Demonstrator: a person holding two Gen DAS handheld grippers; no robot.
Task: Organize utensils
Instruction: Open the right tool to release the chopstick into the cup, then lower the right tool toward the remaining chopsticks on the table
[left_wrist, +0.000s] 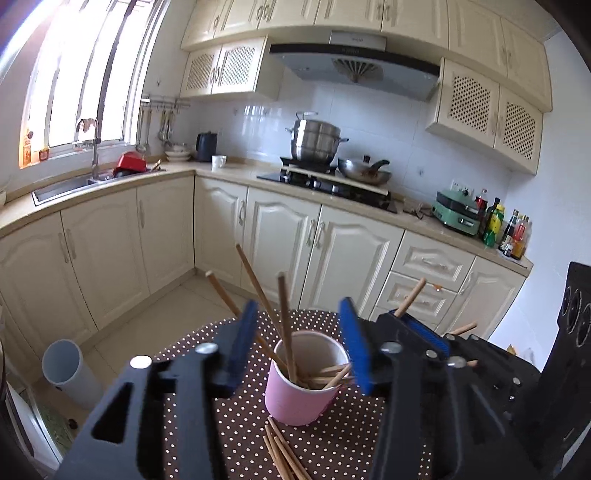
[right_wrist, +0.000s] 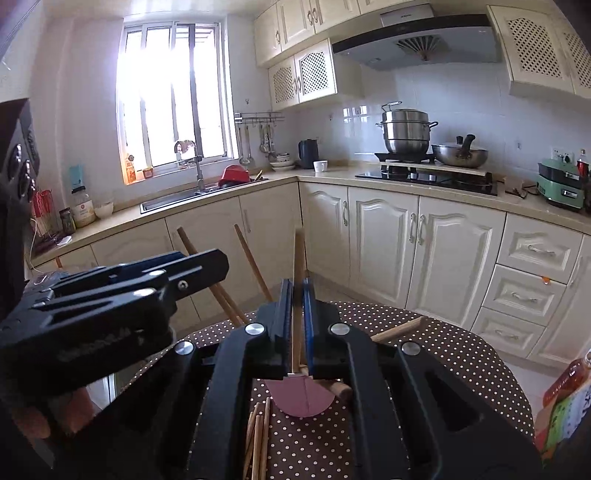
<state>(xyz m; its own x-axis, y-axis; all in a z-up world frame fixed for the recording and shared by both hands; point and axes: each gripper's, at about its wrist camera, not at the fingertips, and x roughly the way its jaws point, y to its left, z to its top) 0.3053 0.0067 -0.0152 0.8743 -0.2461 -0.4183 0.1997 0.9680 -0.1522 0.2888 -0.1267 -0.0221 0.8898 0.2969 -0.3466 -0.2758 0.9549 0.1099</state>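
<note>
Your right gripper (right_wrist: 297, 295) has its jaws pinching one wooden chopstick (right_wrist: 298, 258), which stands nearly upright between the pads, its lower end over the pink paper cup (left_wrist: 306, 376). Your left gripper (left_wrist: 301, 350) has its jaws spread, one pad on each side of the cup and touching nothing that I can see.

The cup sits on the polka-dot desk (left_wrist: 332, 443), well in from the far edge, and it already carries several chopsticks — some standing and fanning out, some slumped across the rim. A loose bundle of chopsticks (left_wrist: 282, 454) lies on the cloth just beside the cup's base, on your side.

To do this step well, I'd bring the tip down inside the rim before you let go. The cup looks light and top-heavy with sticks leaning outward, so a nudge on the rim may tip it. Keep the left jaws close around the cup wall as a guard — or close them gently on it. Release only when the tip is well down inside.
</note>
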